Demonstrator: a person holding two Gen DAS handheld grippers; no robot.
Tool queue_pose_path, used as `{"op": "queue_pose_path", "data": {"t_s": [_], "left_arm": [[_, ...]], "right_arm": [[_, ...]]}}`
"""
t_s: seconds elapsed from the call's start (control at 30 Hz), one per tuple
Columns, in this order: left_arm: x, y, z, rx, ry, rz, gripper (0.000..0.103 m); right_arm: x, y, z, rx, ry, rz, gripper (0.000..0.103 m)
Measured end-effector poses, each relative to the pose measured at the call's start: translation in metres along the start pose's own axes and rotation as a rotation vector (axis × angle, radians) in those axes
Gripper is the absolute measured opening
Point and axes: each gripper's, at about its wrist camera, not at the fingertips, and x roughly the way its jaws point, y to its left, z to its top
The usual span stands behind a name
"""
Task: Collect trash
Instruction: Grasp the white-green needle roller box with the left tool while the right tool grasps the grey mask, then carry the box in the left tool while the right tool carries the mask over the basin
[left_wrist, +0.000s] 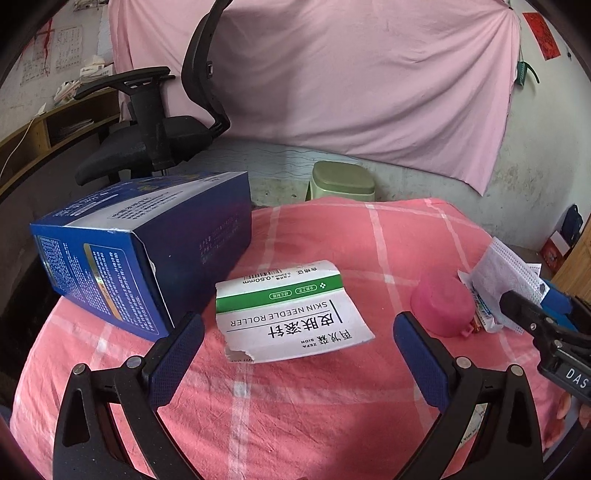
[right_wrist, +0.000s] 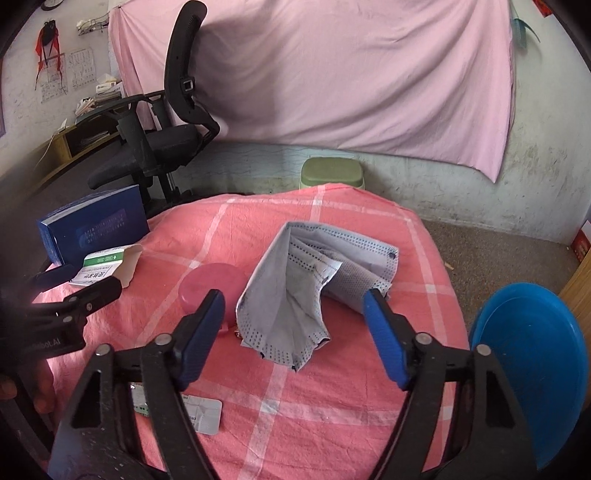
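Left wrist view: the left gripper (left_wrist: 297, 345) hovers with jaws released over a surface draped in pink checked cloth (left_wrist: 314, 406), its blue pads flanking a flattened white-and-green skin needle roller carton (left_wrist: 288, 314) that lies between the fingertips without touching them. At 10 o'clock from the carton, just beside it, a blue box (left_wrist: 144, 251) rests on its side. At 3 o'clock sits a pink round lid (left_wrist: 443, 304), and beyond it the right gripper (left_wrist: 532, 314) enters from the edge beside a face mask (left_wrist: 506, 277). Right wrist view: the right gripper (right_wrist: 293, 332) is also released, holding nothing, poised above the crumpled grey-blue face mask (right_wrist: 306, 280), which lies at the middle of the cloth. A blue bin (right_wrist: 532, 369) stands at 4 o'clock off the surface edge; a green stool (right_wrist: 330, 173) stands at 12 o'clock behind.
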Motion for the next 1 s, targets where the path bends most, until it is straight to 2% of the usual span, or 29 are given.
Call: {"op": "queue_pose_path", "data": {"t_s": [0.07,0.13,0.17,0.3,0.37,0.43,0.5,0.57,0.67,0.8,1.0], "left_arm": [[-0.001,0.003,0.0,-0.014,0.0,-0.006,0.096],[0.0,0.004,0.001,-0.027,0.011,-0.004,0.087],[0.002,0.005,0.001,-0.032,0.022,-0.008,0.079],[0.004,0.008,0.001,-0.05,0.038,-0.017,0.078],[0.002,0.007,0.001,-0.043,0.032,-0.027,0.078],[0.001,0.006,0.0,-0.04,0.029,-0.031,0.077],[-0.001,0.004,-0.001,-0.042,0.026,-0.037,0.076],[-0.004,0.003,-0.003,-0.046,0.023,-0.042,0.076],[-0.013,0.0,-0.007,-0.054,0.004,-0.057,0.076],[-0.03,-0.005,-0.011,-0.061,-0.047,-0.092,0.075],[-0.06,-0.018,-0.015,-0.071,-0.152,-0.136,0.075]], "right_arm": [[0.0,0.001,0.0,-0.006,0.007,0.006,0.09],[0.001,0.002,0.0,-0.009,0.017,0.011,0.09],[0.002,0.002,-0.001,-0.009,0.02,0.013,0.089],[0.002,0.002,0.0,-0.007,0.022,0.011,0.083],[0.003,0.001,0.0,-0.003,0.026,0.013,0.074],[0.004,0.0,0.0,0.003,0.033,0.019,0.06],[0.005,-0.002,0.0,0.013,0.038,0.025,0.053],[0.004,-0.004,0.0,0.023,0.04,0.038,0.034],[0.001,-0.005,-0.002,0.031,0.036,0.059,0.025],[-0.011,-0.004,-0.005,0.018,-0.003,0.071,0.023],[-0.038,0.003,-0.009,-0.027,-0.134,0.087,0.023]]}}
